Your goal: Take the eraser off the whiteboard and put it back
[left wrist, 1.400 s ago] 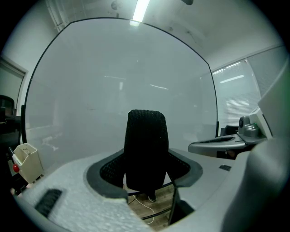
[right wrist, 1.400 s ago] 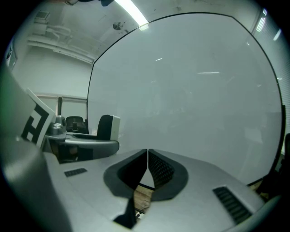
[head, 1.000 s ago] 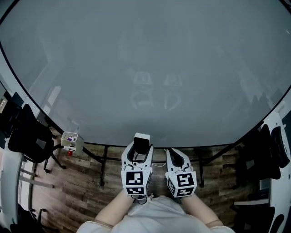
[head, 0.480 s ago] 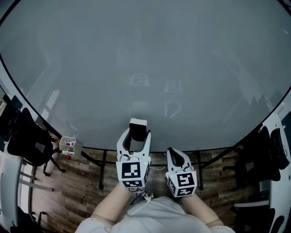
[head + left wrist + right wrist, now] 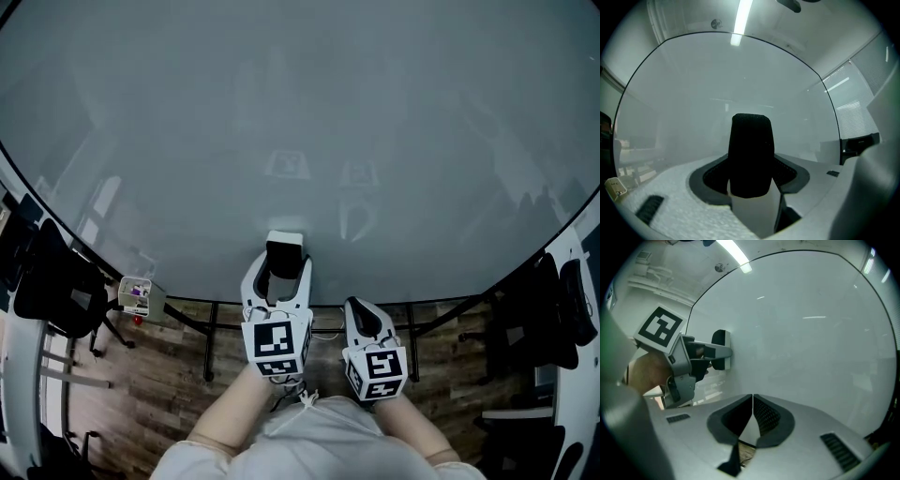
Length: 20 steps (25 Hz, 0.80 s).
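Note:
The big whiteboard [image 5: 300, 122] fills most of the head view. My left gripper [image 5: 280, 269] is shut on the eraser [image 5: 284, 251], a white block with a black felt face, near the board's lower edge. In the left gripper view the eraser [image 5: 751, 157] stands upright between the jaws of the left gripper [image 5: 752, 185], facing the whiteboard [image 5: 740, 79]. The right gripper view shows the left gripper [image 5: 715, 352] holding the eraser [image 5: 722, 349] so that it seems to touch the whiteboard [image 5: 801, 324]. My right gripper [image 5: 359, 309] [image 5: 753, 401] is shut and empty, lower and to the right.
Black chairs [image 5: 52, 281] stand at the left and more chairs [image 5: 553, 319] at the right. A small box of items [image 5: 136, 295] sits by the board's lower left. Black stand legs [image 5: 211, 342] cross the wooden floor [image 5: 159, 384] under the board.
My left gripper has moved up and forward to the whiteboard with the eraser in it. The right gripper has hardly moved.

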Tool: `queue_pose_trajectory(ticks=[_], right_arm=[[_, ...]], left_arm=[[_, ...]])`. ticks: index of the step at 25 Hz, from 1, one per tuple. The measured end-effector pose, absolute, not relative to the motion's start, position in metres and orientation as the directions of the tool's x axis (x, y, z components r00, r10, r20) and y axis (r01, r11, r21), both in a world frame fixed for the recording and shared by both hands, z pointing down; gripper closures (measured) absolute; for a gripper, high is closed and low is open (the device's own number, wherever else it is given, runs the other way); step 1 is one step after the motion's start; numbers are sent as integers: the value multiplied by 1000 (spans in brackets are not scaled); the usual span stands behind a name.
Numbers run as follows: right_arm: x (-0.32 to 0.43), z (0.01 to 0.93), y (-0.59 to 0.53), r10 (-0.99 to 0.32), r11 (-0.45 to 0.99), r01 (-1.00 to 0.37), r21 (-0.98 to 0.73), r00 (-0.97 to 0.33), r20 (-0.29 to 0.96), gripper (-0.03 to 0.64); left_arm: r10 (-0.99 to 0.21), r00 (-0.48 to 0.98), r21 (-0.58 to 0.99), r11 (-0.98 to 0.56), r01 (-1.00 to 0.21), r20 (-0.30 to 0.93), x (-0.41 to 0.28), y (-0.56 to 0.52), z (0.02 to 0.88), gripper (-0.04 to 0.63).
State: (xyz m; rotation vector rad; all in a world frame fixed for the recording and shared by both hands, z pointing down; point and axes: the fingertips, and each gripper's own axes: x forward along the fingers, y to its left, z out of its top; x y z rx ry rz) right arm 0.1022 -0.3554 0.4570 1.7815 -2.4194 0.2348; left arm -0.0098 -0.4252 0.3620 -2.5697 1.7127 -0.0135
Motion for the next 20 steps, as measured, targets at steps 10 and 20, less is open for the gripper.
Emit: queue_pose_trajectory(ticks=[10, 20], right_arm=[[109, 459, -352, -942, 264, -962, -64, -272, 199, 588], [102, 462, -337, -942, 259, -965, -48, -263, 207, 588]], left_arm=[[-923, 384, -27, -384, -923, -29, -8, -422, 360, 308], [-889, 444, -48, -450, -892, 110, -16, -389, 416, 308]])
